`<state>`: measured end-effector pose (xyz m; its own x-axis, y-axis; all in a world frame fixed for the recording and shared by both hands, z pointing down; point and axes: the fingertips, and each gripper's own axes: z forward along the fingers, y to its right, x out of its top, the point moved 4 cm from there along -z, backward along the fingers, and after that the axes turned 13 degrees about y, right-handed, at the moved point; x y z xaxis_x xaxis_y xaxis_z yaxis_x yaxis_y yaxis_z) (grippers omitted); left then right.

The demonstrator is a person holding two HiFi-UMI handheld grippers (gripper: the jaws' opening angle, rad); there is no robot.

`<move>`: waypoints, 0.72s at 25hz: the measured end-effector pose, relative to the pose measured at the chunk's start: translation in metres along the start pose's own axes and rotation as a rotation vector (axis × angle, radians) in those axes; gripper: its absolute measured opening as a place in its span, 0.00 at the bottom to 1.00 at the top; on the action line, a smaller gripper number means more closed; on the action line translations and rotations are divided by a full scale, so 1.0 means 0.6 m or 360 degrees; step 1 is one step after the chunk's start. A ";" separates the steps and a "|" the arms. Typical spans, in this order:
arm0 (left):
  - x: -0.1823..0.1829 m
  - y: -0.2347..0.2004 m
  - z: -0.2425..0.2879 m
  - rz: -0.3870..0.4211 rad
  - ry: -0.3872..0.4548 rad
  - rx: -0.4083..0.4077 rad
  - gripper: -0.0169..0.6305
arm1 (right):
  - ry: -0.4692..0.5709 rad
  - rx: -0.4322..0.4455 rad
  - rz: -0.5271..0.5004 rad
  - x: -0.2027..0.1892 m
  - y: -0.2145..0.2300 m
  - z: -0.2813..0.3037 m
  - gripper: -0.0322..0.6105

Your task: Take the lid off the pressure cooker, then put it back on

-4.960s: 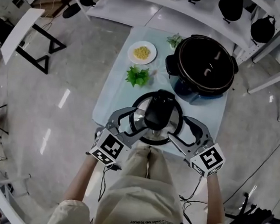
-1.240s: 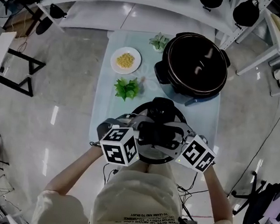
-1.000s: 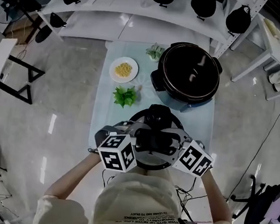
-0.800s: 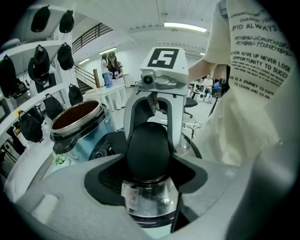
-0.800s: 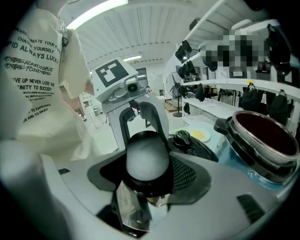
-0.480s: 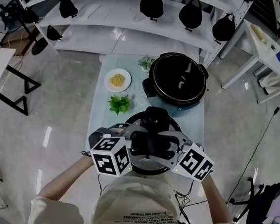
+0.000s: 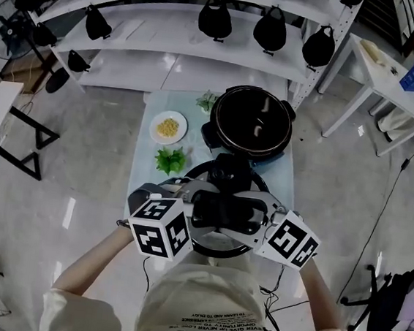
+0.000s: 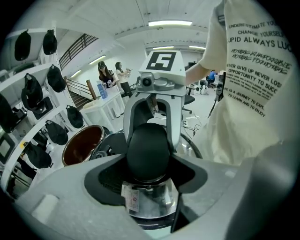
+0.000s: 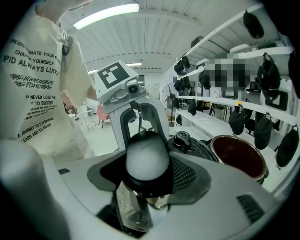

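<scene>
The pressure cooker lid (image 7: 218, 236), steel with a black rim, hangs above the near end of the table (image 7: 142, 165). My left gripper (image 7: 196, 208) is shut on the left end of its black handle (image 7: 221, 208). The right gripper (image 7: 257, 216) is shut on the right end. In the left gripper view the handle end (image 8: 148, 152) fills my left gripper (image 8: 149, 161). It does the same in the right gripper view, where the handle end (image 9: 146, 161) sits in the right gripper (image 9: 147, 171). The open cooker pot (image 7: 250, 121) stands on the far end of the table.
A white plate of corn (image 7: 168, 128) and a bunch of green leaves (image 7: 169, 159) lie left of the pot, with another bunch (image 7: 206, 101) behind it. White shelves (image 7: 168, 43) with several black hats stand beyond the table. A white side table (image 7: 383, 66) is at right.
Both grippers have risen together with the lid held between them, so it now sits higher above the table. The pot and food have not moved.
</scene>
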<state>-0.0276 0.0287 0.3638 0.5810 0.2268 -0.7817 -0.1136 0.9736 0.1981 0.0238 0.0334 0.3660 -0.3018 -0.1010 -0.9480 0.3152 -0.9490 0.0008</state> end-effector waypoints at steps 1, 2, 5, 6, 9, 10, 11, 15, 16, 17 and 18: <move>0.006 -0.003 0.001 0.0008 0.0002 0.0005 0.45 | 0.0006 -0.0001 -0.0009 0.003 0.003 -0.005 0.48; 0.012 -0.006 0.002 0.0017 0.0003 0.0009 0.45 | 0.0014 -0.0002 -0.0018 0.006 0.006 -0.010 0.48; 0.030 -0.019 0.004 0.0038 0.0002 0.0026 0.45 | 0.0039 -0.0001 -0.0042 0.016 0.019 -0.025 0.48; 0.036 -0.024 0.006 0.0041 0.0001 0.0033 0.45 | 0.0043 0.0002 -0.0050 0.020 0.025 -0.030 0.48; 0.051 -0.044 0.011 0.0050 -0.0004 0.0059 0.45 | 0.0049 0.0013 -0.0075 0.028 0.046 -0.043 0.48; 0.056 -0.052 0.014 0.0051 -0.0005 0.0068 0.45 | 0.0051 0.0016 -0.0082 0.031 0.054 -0.048 0.48; 0.061 -0.060 0.018 0.0052 -0.0006 0.0075 0.45 | 0.0052 0.0020 -0.0087 0.033 0.063 -0.052 0.48; 0.076 -0.092 0.034 0.0052 -0.0016 0.0095 0.45 | 0.0059 0.0035 -0.0101 0.036 0.100 -0.070 0.48; 0.080 -0.101 0.038 0.0051 -0.0018 0.0100 0.45 | 0.0060 0.0040 -0.0104 0.037 0.109 -0.073 0.48; 0.083 -0.108 0.042 0.0048 -0.0019 0.0105 0.45 | 0.0060 0.0045 -0.0106 0.037 0.117 -0.077 0.48; 0.086 -0.115 0.046 0.0045 -0.0020 0.0110 0.45 | 0.0059 0.0051 -0.0107 0.038 0.126 -0.081 0.48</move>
<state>0.0324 -0.0276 0.3257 0.5883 0.2536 -0.7679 -0.0744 0.9625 0.2609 0.0844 -0.0259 0.3290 -0.2879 -0.0261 -0.9573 0.2663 -0.9624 -0.0538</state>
